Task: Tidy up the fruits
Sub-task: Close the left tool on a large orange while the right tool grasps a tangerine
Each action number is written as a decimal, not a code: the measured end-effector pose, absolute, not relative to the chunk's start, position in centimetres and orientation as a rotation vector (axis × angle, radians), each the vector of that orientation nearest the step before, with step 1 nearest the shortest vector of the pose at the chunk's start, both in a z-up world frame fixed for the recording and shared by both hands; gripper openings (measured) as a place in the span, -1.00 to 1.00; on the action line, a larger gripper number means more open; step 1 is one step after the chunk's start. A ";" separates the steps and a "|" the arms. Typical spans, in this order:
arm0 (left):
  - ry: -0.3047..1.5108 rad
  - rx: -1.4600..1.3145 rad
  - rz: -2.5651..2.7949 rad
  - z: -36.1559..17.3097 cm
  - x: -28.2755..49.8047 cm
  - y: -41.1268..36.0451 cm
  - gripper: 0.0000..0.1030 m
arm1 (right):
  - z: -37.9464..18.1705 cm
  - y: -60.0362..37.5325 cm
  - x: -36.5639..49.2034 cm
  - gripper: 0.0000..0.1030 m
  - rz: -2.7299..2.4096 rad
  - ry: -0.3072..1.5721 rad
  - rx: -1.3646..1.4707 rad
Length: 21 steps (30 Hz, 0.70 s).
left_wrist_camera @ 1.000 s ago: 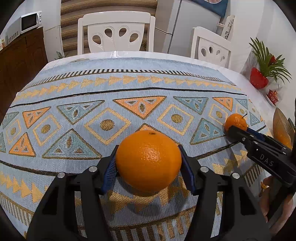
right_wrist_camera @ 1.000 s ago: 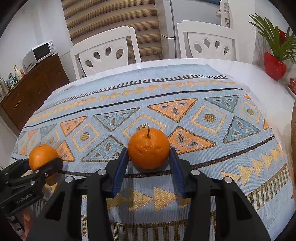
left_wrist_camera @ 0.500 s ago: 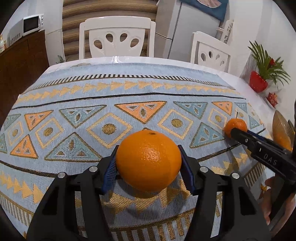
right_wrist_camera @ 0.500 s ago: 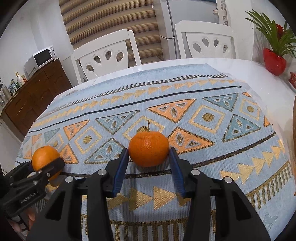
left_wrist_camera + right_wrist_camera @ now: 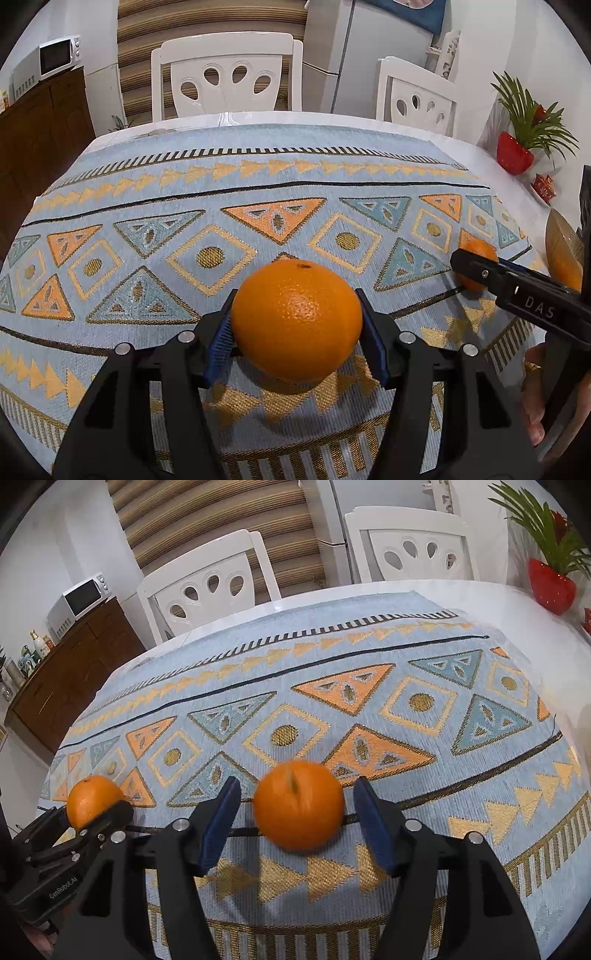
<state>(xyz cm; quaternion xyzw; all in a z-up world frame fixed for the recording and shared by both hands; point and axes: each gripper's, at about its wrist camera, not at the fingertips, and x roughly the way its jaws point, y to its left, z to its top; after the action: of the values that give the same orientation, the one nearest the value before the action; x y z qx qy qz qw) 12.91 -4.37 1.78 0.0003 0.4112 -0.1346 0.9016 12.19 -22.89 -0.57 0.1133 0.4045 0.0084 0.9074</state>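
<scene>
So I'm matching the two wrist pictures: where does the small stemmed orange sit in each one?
Left wrist view: the small stemmed orange is at the right edge, partly behind the right gripper.
Right wrist view: it is low in the centre, blurred, with gaps to both fingers.
Shared landmark: the red plant pot, upper right in both.

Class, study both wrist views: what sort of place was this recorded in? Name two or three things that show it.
Most likely a home dining area beside a kitchen. A table with a patterned cloth has white dining chairs drawn up to it, a microwave sits on a wooden sideboard, and a fridge stands behind.
</scene>
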 end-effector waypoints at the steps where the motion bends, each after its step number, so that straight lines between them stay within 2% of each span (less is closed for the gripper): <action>1: 0.850 0.000 -0.279 1.8 12.9 -4.4 0.16 | -0.6 -22.9 12.2 0.22 0.017 0.837 0.233; 9: 0.857 -0.004 -0.281 1.7 13.0 -4.3 0.16 | -0.7 -22.2 11.8 0.24 -0.001 0.853 0.189; 12: 0.854 0.004 -0.280 1.7 13.0 -4.4 0.16 | -0.8 -22.3 11.9 0.12 -0.016 0.858 0.182; 14: 0.850 0.006 -0.279 1.7 12.9 -4.4 0.16 | -0.7 -22.2 11.7 -0.12 -0.027 0.857 0.171; 21: 0.823 0.032 -0.269 2.0 12.4 -4.9 0.16 | -0.2 -21.6 11.1 -0.13 -0.055 0.820 0.119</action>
<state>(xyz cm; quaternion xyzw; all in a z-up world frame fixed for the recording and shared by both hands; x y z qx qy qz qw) 12.38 -4.88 1.98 0.0156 0.3988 -0.1302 0.9076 11.06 -21.56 -0.18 0.0580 0.3981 -0.0269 0.9151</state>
